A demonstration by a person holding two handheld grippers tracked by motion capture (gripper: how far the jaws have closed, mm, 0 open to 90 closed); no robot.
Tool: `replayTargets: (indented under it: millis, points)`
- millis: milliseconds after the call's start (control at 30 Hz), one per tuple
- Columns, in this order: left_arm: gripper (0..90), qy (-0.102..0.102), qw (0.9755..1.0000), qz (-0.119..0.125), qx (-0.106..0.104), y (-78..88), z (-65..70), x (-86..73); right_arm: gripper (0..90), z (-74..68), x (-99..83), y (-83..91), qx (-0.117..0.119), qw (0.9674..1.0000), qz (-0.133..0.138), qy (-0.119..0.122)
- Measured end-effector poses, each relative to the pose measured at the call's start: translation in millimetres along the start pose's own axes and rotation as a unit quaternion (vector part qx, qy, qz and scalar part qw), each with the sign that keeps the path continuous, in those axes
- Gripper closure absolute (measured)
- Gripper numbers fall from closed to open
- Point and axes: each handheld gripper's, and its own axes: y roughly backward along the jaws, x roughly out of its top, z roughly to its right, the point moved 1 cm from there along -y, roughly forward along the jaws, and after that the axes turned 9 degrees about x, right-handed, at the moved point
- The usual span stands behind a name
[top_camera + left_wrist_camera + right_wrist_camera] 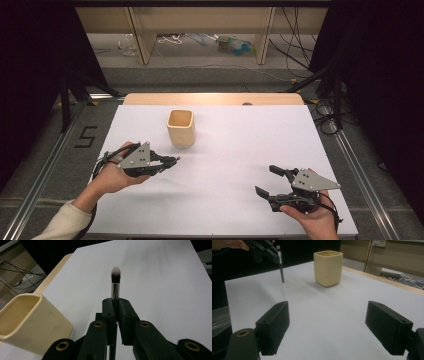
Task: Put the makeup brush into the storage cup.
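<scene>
Left tongs clenched on brush near metal collar; light, thin, stiff, slippery handle, soft bristles; right tongs released; cup near.

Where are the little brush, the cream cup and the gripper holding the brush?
brush (115, 273), left gripper view, on its bristle tip.
cream cup (180, 128), high view, on its front wall.
left gripper (172, 160), high view, at its closed jaw tips.
</scene>
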Motion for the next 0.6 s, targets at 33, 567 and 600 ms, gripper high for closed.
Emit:
replayTargets:
  millis: [33, 567, 600]
  points:
    - [84.1, 0.003, 1.0, 0.003, 0.001, 0.2, -0.1, -0.3, 20.4, 1.0, -0.2, -0.6, 0.004, 1.0, 0.0, 0.004]
    - [84.1, 0.021, 0.9996, 0.017, 0.007, 1.0, -1.8, -1.0, 16.7, 8.8, -0.2, -7.4, -0.007, 0.9999, 0.004, 0.014]
    - [84.1, 0.022, 0.9996, 0.017, 0.007, 1.1, -1.9, -1.0, 16.7, 8.8, -0.2, -7.4, -0.007, 0.9999, 0.004, 0.014]
